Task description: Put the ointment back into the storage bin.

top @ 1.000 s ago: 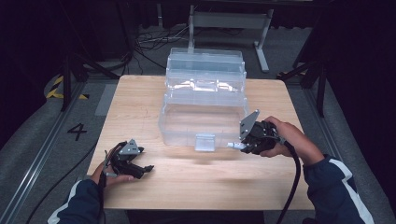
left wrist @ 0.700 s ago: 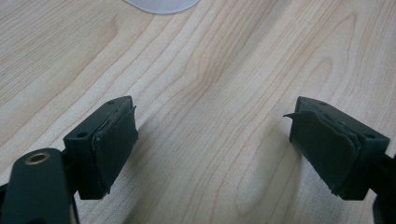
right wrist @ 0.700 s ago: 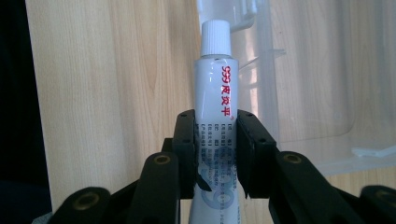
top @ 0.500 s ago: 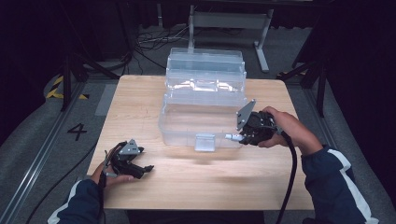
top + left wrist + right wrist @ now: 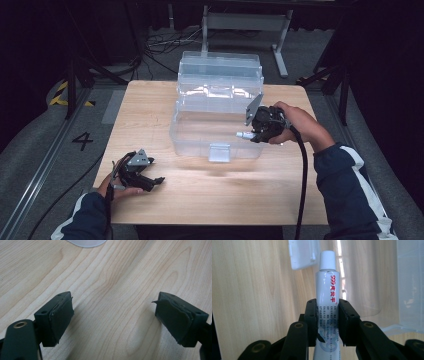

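Pale wood table point(image 5: 150, 115) is taking up the centre of the high view, grain running across it. Clear plastic storage box point(image 5: 215, 120) is sitting in the middle of the frame, its lid tipped open toward the top, a white latch point(image 5: 219, 152) hanging on the near wall. A person's sleeves are coming in from the bottom corners.

Right gripper point(image 5: 252, 134) is hovering at centre right of the high view, over the box's right edge, with the right hand point(image 5: 295, 122) wrapped around it. Its jaws are clenched on a small white tube point(image 5: 327, 297), red lettering down the side, white ribbed cap point(image 5: 327, 259) pointing toward the top of the right gripper view, with the box's clear wall and the latch behind it.

Left gripper point(image 5: 150, 181) is resting low at lower left of the high view, near the table's front edge, well apart from the box. Its jaws are standing wide apart and holding nothing, with bare wood between the black pads point(image 5: 61, 317) in the left gripper view.
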Demonstrator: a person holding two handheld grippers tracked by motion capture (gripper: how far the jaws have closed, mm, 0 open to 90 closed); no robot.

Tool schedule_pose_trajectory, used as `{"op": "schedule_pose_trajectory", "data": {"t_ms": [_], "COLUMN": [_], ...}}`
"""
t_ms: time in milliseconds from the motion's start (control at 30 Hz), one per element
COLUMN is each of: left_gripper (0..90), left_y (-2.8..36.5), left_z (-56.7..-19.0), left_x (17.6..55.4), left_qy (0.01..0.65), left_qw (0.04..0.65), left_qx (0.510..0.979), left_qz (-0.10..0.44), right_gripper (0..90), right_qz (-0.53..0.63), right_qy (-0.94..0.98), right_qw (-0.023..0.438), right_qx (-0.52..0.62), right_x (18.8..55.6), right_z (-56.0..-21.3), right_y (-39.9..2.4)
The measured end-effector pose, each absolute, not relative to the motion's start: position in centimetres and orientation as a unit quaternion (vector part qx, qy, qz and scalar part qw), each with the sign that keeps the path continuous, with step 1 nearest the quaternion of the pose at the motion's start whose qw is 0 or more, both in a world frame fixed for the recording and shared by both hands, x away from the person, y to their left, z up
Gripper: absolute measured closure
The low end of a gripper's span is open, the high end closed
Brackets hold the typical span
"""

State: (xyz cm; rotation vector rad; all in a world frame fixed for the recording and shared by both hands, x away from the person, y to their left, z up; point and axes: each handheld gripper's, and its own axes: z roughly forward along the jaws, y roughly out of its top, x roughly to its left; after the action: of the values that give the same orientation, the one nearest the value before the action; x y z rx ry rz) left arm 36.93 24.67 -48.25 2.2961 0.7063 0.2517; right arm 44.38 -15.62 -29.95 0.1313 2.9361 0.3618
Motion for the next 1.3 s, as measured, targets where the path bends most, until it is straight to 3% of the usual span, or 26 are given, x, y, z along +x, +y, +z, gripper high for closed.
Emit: {"op": "schedule_pose_trajectory", "data": {"t_ms": [500,1300], "left_gripper": [15.2,15.2], "left_y": [24.7,24.7], "left_z": [-48.3,-48.3], "left_x": [36.9,36.9], "left_qy": [0.273,0.273], "left_qw": [0.355,0.356], "left_qx": [0.889,0.888], "left_qz": [0.097,0.097], "right_gripper": [71.5,71.4], "right_qz": [0.111,0.082], "right_qy": [0.989,0.994], "right_qw": [0.085,0.049], "right_qx": [0.052,0.060], "right_x": [47.6,51.0], "right_z": [-30.1,-34.3], "right_y": [-13.2,-11.3]}}
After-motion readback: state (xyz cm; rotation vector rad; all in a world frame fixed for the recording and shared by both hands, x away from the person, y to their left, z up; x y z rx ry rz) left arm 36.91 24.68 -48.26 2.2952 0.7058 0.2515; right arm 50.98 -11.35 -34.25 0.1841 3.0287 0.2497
